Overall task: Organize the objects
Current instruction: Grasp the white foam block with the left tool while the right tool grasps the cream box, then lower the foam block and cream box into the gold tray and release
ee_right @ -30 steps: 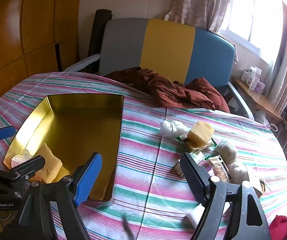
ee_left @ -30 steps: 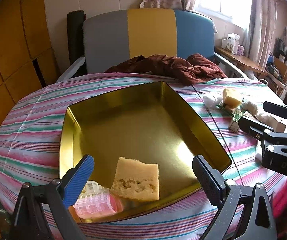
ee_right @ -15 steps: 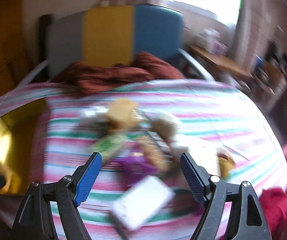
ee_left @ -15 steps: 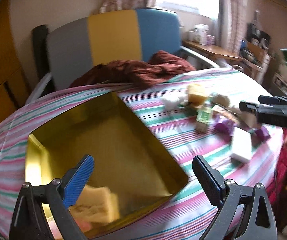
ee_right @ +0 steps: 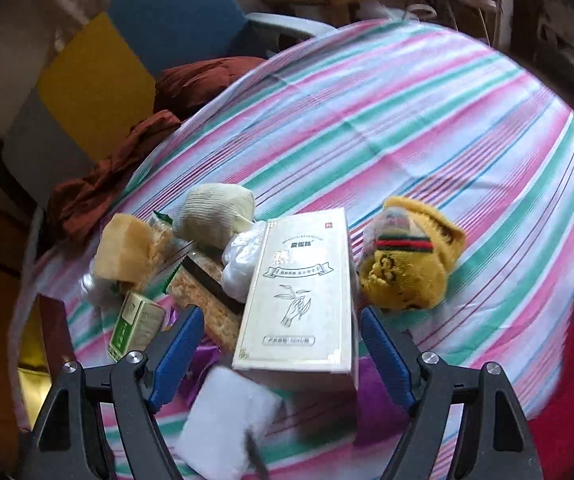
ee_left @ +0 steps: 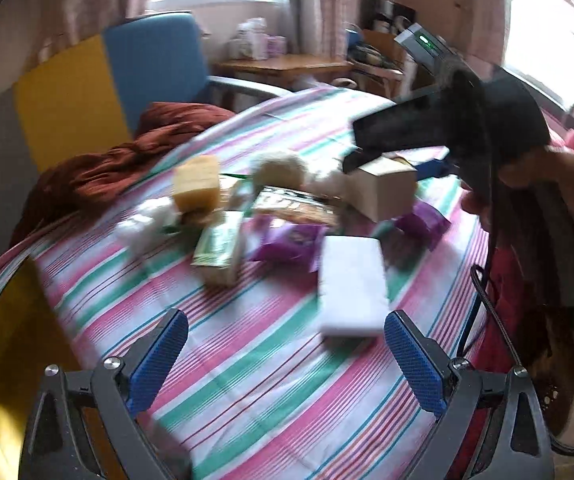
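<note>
Loose objects lie in a cluster on the striped tablecloth. My right gripper is open with its jaws either side of a tall cream box. Around the box are a yellow knitted item, a cream yarn ball, a yellow sponge, a green box and a white pad. My left gripper is open and empty, just short of the white pad, with purple packets beyond. The gold tray shows only at the far left.
A dark red cloth lies at the table's far edge before a grey, yellow and blue chair. The person's red clothing is at the right. The right gripper's black body hangs over the cream box.
Both grippers swung right, away from the gold tray and toward the object cluster. The right gripper has dropped close so its jaws now flank the cream box.
</note>
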Motion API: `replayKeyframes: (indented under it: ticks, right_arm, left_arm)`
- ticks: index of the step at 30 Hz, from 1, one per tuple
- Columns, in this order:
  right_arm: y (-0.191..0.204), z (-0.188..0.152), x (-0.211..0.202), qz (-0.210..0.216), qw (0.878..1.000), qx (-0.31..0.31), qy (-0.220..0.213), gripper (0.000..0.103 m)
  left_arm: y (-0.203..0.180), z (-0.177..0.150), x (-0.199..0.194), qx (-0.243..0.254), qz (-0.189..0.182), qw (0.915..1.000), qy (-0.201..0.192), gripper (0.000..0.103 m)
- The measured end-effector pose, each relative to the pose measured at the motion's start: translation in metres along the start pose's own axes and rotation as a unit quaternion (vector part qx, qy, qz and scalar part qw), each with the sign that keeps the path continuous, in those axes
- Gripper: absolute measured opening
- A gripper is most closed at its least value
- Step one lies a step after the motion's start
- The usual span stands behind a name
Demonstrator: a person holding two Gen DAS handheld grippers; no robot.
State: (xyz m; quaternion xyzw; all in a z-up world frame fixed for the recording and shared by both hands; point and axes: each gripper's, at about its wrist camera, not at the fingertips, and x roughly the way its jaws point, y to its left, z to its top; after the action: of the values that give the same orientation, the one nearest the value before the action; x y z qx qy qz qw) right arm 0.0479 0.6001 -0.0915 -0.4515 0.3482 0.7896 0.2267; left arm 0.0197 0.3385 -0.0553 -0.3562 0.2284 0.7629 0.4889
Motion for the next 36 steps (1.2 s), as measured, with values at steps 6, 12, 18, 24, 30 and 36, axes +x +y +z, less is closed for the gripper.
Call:
replayKeyframes:
  ticks: [6, 12, 18, 24, 30, 36]
  right_arm:
    - [-0.009, 0.003, 0.001, 0.011, 1.0, 0.023, -0.008, 0.082]
    - [-0.006, 0.005, 0.009, 0.006, 1.0, 0.016, 0.008, 0.082]
    - [-0.004, 0.005, 0.023, -0.017, 0.999, 0.006, 0.032, 0.068]
    - [-0.005, 0.005, 0.021, -0.004, 1.0, 0.008, 0.029, 0.053]
    - [-0.003, 0.004, 0.009, 0.034, 0.999, 0.011, 0.002, 0.052]
    - [-0.002, 0.002, -0.024, 0.093, 0.993, 0.011, -0.077, 0.052]
  left_arm:
    - [-0.02, 0.015, 0.039, 0.041, -0.038, 0.9982, 0.022, 0.099]
    - [-0.038, 0.019, 0.077, 0.076, -0.06, 0.9934, 0.061, 0.093]
    - [-0.041, 0.014, 0.093, 0.063, -0.077, 0.9927, 0.069, 0.059]
    - [-0.03, 0.0, 0.077, 0.029, -0.075, 0.9951, 0.059, 0.057]
    - [-0.016, -0.013, 0.043, -0.018, -0.074, 0.9965, 0.034, 0.058]
    - [-0.006, -0.019, -0.01, -0.045, -0.075, 0.996, -0.015, 0.058]
